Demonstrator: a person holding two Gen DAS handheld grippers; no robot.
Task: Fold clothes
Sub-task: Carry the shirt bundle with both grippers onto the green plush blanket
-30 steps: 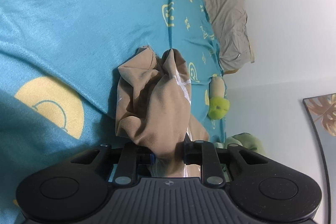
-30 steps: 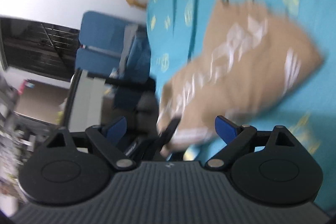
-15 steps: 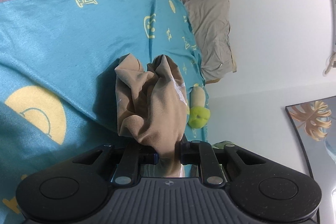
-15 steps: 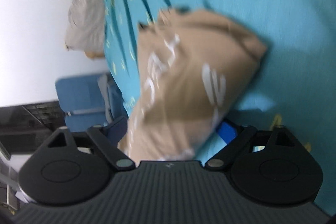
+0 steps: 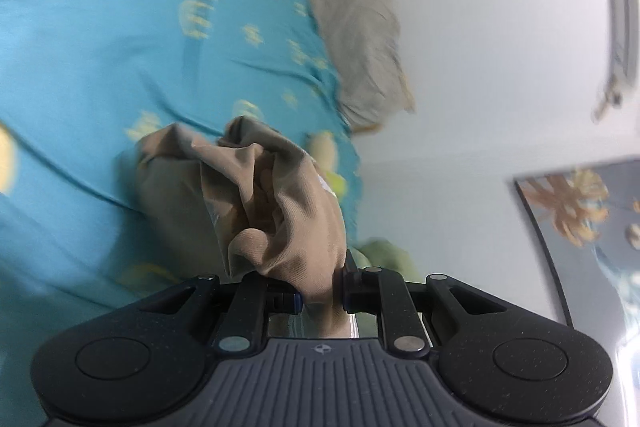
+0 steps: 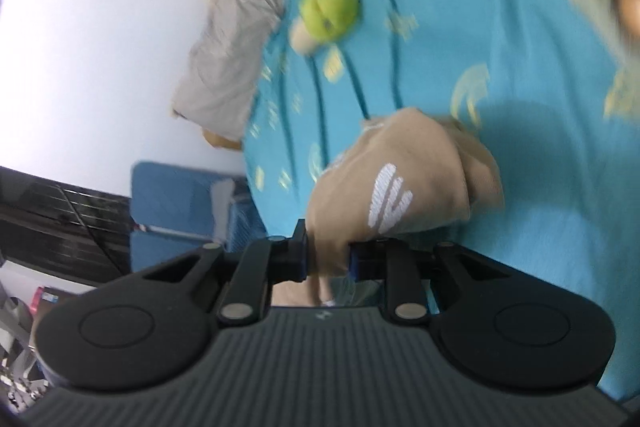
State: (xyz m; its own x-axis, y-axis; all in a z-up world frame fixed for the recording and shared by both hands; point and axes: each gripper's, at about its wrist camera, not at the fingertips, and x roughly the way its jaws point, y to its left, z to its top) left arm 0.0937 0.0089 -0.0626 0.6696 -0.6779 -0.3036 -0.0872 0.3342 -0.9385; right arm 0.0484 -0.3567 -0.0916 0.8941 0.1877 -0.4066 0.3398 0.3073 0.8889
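Since half a second ago the right gripper (image 6: 328,263) has gone from spread jaws to clamping the tan garment (image 6: 404,179) at one edge. The left gripper (image 5: 320,297) stays clenched on another bunched part of the garment (image 5: 280,211). The cloth hangs crumpled between them over the turquoise bedspread (image 5: 112,67), a white printed mark facing the right camera. A green plush toy (image 6: 328,11) lies near the grey pillow (image 6: 232,47).
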